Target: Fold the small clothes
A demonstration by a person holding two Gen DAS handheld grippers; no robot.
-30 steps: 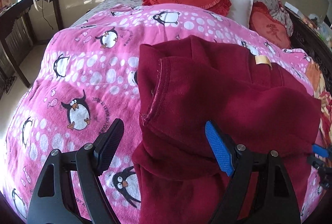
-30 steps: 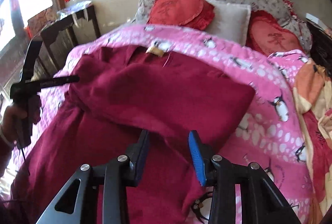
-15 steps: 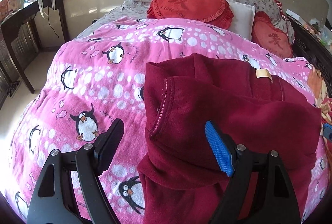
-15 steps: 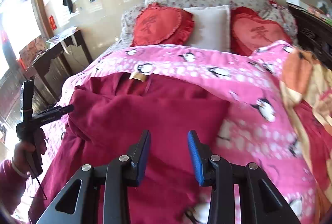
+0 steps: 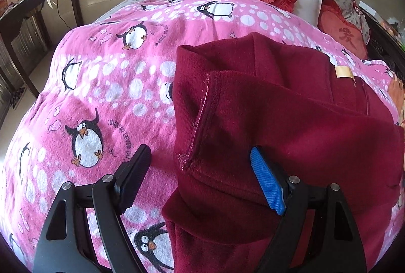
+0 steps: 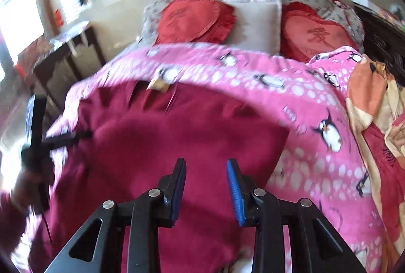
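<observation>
**Left wrist view: maroon garment lies folded on penguin blanket**

Left gripper (image 5: 200,176) hovers wide open at the maroon garment (image 5: 291,121) on the pink blanket (image 5: 101,85).

Right wrist view, blurred: right gripper (image 6: 206,192), jaws just narrowing, stands apart, gripping nothing, above the garment.

Left claw (image 5: 200,179) gapes wide — right claw (image 6: 206,193) narrower, just closing, both empty.

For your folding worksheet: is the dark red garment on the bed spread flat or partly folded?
Partly folded. The dark red garment has one layer turned over another, its stitched hem lying on top, on the pink penguin blanket.
</observation>
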